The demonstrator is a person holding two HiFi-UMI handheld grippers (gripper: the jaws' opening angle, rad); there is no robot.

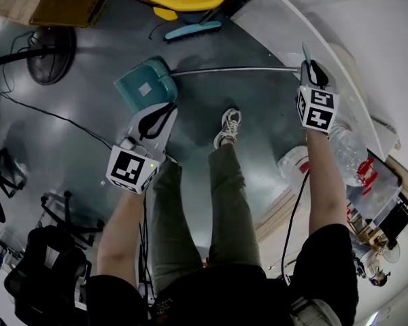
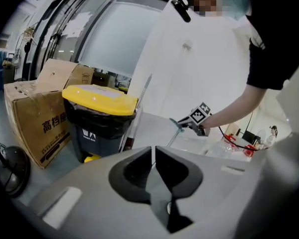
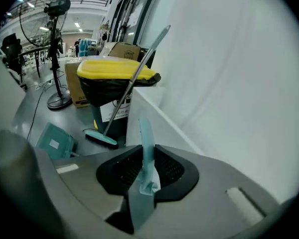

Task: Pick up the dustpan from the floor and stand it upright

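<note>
The person's own legs point(image 1: 190, 209), in olive trousers, fill the near part of the head view, one pale shoe point(image 1: 228, 128) planted on the grey floor point(image 1: 88, 134). A white wall point(image 3: 229, 73) with a low ledge closes off the right side. Against it stands a black bin point(image 2: 97, 118) with a yellow lid. It carries a small white logo whose print is too small to read. Beside the bin sit cardboard boxes point(image 2: 37, 118), the front one printed with black Chinese characters beginning 高档. A pedestal fan point(image 3: 54, 14) stands further out, its cable trailing across the floor.

The teal dustpan point(image 1: 146, 85) has its pan low ahead of the shoe, a pale label on its back. Whether it touches the floor cannot be told. Its thin metal shaft point(image 1: 224, 70) runs across to the right hand-held gripper point(image 3: 148, 151), whose jaws are clamped on the teal grip at the shaft's end.

A teal broom point(image 3: 124, 91) leans on the bin, plain in the right gripper view, while the head view shows only its brush head. Clear bottles point(image 1: 347, 151) with red caps, seen only from the head, lie to the right.

The left hand-held gripper point(image 2: 153, 151) hangs just this side of the pan, with its jaws drawn almost together and nothing between them.
</note>
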